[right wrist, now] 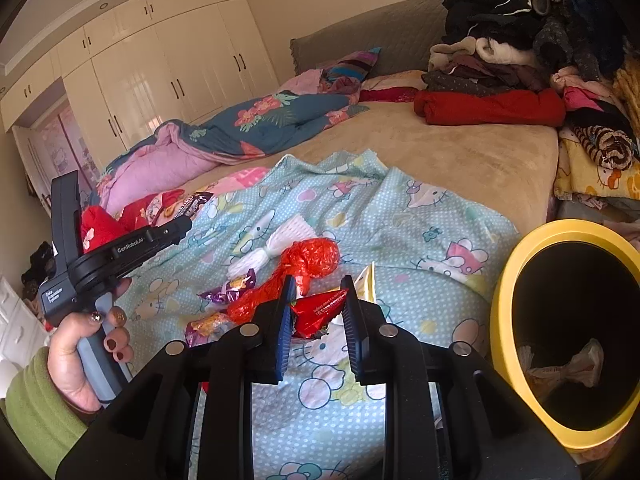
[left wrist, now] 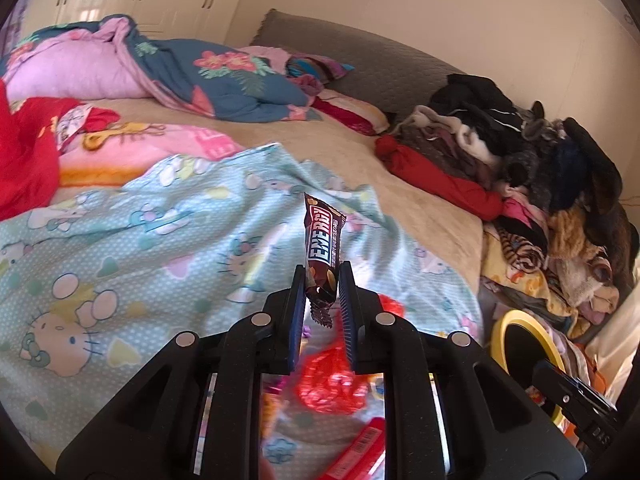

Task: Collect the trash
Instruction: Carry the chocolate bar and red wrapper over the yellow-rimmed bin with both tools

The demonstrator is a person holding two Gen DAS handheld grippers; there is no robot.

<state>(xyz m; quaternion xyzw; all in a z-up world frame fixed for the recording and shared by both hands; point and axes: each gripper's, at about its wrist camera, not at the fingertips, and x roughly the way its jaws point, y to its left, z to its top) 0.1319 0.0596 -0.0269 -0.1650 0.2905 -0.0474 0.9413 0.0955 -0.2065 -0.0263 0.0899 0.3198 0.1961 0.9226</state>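
My left gripper point(left wrist: 322, 278) is shut on a brown "ENERGY" bar wrapper point(left wrist: 323, 240) and holds it upright above the Hello Kitty sheet point(left wrist: 120, 248). From the right wrist view the left gripper point(right wrist: 188, 222) is raised at the left, the wrapper point(right wrist: 194, 203) at its tip. My right gripper point(right wrist: 319, 292) is shut on a red foil wrapper point(right wrist: 318, 312) just above the sheet point(right wrist: 420, 216). A crumpled red plastic bag point(right wrist: 308, 260), a white mesh piece point(right wrist: 280, 240), a purple wrapper point(right wrist: 232, 290) and an orange-yellow wrapper point(right wrist: 208, 326) lie on the sheet. The yellow-rimmed bin point(right wrist: 500, 320) stands at the right with paper inside.
A pile of clothes point(right wrist: 520, 60) sits at the bed's far right. Quilts and pillows point(right wrist: 240, 128) lie at the left and back. White wardrobes point(right wrist: 160, 72) line the far wall. The bin also shows in the left wrist view point(left wrist: 500, 328), low right.
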